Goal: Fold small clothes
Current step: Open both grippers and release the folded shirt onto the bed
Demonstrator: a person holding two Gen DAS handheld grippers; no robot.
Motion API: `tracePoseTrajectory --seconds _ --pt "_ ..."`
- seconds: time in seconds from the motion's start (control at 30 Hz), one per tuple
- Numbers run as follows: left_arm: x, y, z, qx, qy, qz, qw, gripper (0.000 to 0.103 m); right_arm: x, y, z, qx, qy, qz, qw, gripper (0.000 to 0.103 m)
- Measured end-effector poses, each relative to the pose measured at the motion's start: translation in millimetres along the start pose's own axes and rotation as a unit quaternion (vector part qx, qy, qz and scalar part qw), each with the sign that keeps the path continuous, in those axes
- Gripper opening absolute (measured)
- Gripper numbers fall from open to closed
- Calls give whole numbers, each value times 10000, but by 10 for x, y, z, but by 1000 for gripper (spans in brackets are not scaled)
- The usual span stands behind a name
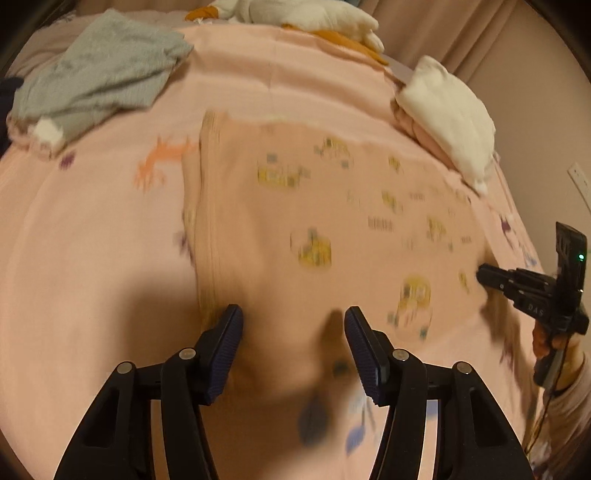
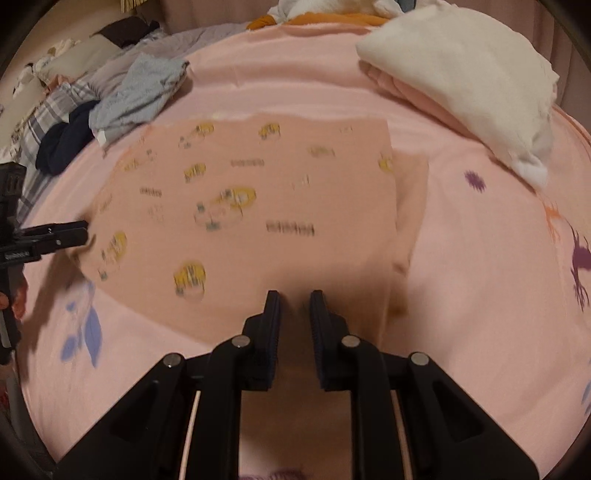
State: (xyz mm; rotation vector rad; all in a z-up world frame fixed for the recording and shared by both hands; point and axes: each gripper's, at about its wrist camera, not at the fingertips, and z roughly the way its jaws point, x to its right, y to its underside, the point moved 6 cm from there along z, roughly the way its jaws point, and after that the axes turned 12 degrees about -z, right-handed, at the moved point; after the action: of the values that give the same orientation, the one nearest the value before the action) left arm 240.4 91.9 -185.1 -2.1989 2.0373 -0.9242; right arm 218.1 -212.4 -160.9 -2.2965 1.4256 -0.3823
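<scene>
A small pink garment printed with yellow figures lies flat on the pink bedspread; it also shows in the right wrist view. My left gripper is open just above the garment's near edge, next to its ribbed band. It shows from the side in the right wrist view, at the garment's left edge. My right gripper has its jaws a narrow gap apart over the garment's near edge, with cloth showing between them. It shows in the left wrist view at the garment's right edge.
A grey-blue garment lies crumpled at the far left, also in the right wrist view. A white folded cloth on pink folded clothes sits at the far right. White and orange clothes are piled at the back. A dark navy item lies left.
</scene>
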Motion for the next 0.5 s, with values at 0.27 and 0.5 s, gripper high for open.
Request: tracePoseTrajectory --seconds 0.27,0.5 --pt "-191 151 -344 185 297 -542 9979 62 -49 275 -271 55 -234 247 9994 24" --pt "-442 -104 -234 154 707 -1483 9863 70 -210 67 -412 477 -596 449 9961 44"
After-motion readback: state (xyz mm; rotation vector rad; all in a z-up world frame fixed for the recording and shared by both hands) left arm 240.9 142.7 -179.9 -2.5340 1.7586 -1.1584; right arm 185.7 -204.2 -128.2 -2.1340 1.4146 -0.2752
